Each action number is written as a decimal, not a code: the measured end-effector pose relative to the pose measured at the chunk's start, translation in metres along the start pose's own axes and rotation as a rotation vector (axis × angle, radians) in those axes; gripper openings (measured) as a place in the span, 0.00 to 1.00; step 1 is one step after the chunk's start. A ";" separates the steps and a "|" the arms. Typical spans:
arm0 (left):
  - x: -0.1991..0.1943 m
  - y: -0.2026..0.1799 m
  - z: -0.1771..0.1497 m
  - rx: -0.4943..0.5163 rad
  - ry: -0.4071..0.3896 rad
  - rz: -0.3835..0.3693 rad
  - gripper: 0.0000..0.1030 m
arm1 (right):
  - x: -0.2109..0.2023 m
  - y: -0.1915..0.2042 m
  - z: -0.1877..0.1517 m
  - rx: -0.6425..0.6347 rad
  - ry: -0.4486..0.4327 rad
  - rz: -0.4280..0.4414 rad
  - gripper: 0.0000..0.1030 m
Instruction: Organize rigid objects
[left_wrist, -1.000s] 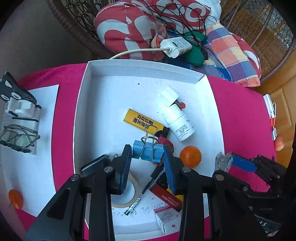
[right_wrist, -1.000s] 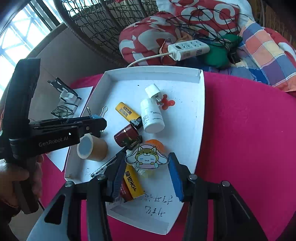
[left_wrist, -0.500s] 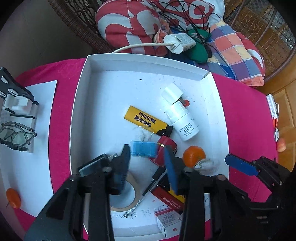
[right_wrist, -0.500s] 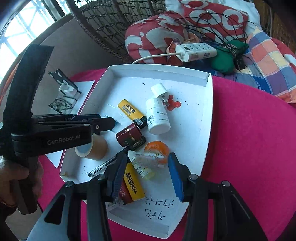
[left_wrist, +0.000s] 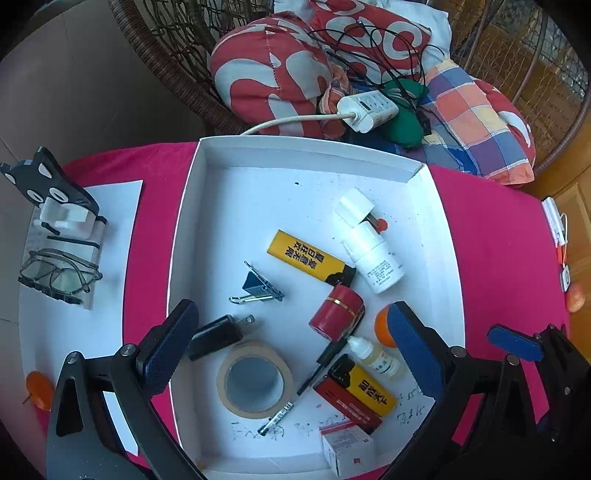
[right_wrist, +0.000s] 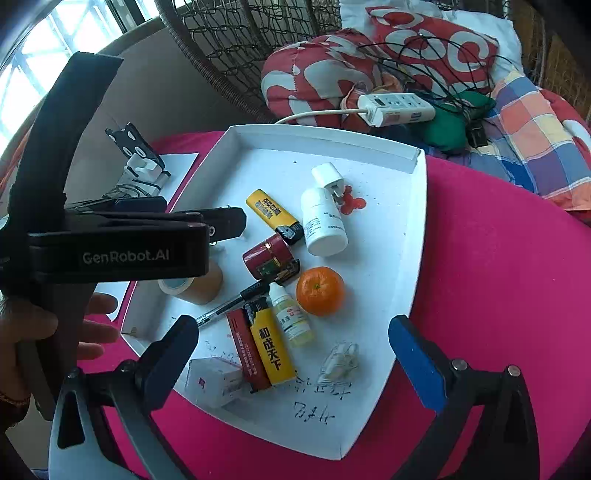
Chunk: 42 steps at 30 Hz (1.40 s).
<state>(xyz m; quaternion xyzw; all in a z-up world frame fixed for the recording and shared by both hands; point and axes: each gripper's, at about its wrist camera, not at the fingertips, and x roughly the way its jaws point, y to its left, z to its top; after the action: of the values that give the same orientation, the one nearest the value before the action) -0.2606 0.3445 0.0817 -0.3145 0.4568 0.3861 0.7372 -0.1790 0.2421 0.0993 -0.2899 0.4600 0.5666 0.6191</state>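
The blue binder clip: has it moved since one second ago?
Yes. The binder clip left the left gripper and now lies on the tray floor, left of the yellow lighter.

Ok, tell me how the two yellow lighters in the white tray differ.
The far yellow lighter lies alone on the tray floor, its black head toward the red cylinder. The near yellow lighter rests against a red box, beside the dropper bottle. Their black heads point opposite ways. Both are yellow with black characters, lying flat.
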 end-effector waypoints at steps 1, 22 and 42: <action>0.000 -0.001 -0.001 0.001 0.000 0.000 1.00 | -0.001 -0.001 -0.001 0.005 -0.001 -0.002 1.00; -0.117 -0.046 -0.032 0.073 -0.259 0.103 1.00 | -0.057 -0.014 -0.024 0.017 -0.118 -0.023 1.00; -0.267 -0.078 -0.078 -0.169 -0.577 0.195 1.00 | -0.210 -0.037 -0.046 -0.053 -0.489 -0.279 1.00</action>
<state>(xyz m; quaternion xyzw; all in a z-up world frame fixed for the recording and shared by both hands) -0.3034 0.1660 0.3044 -0.2068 0.2232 0.5647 0.7671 -0.1406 0.1038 0.2633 -0.2212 0.2377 0.5410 0.7758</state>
